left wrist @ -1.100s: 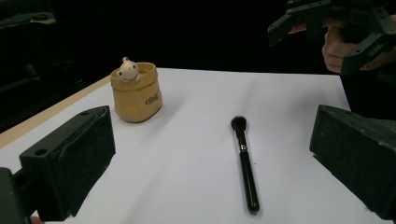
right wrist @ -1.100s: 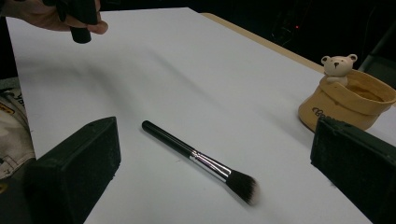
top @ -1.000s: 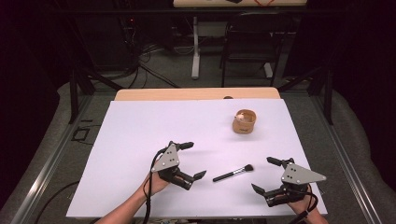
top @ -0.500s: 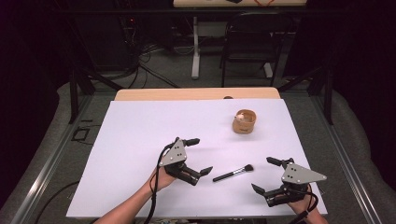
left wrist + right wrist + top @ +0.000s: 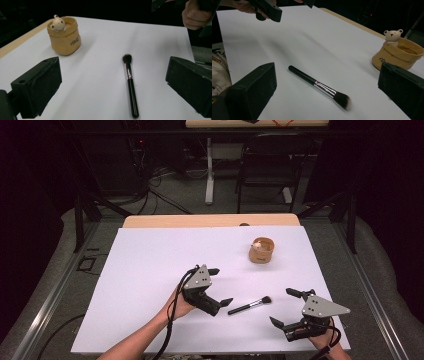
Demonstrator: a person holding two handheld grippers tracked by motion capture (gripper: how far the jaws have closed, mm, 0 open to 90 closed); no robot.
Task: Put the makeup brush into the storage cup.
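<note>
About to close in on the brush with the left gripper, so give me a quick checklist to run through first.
1. Left gripper open: ok, jaws stand wide apart.
2. Brush lying free on the table: ok, nothing touches it.
3. Brush between the left jaws: not ok, in the left gripper view the brush lies ahead of them.
4. Right gripper out of the way: ok, open and off to the side.
5. Pot clear of the path: ok, it stands well beyond the bristles.
6. Handle end nearest the left gripper: ok.
</note>
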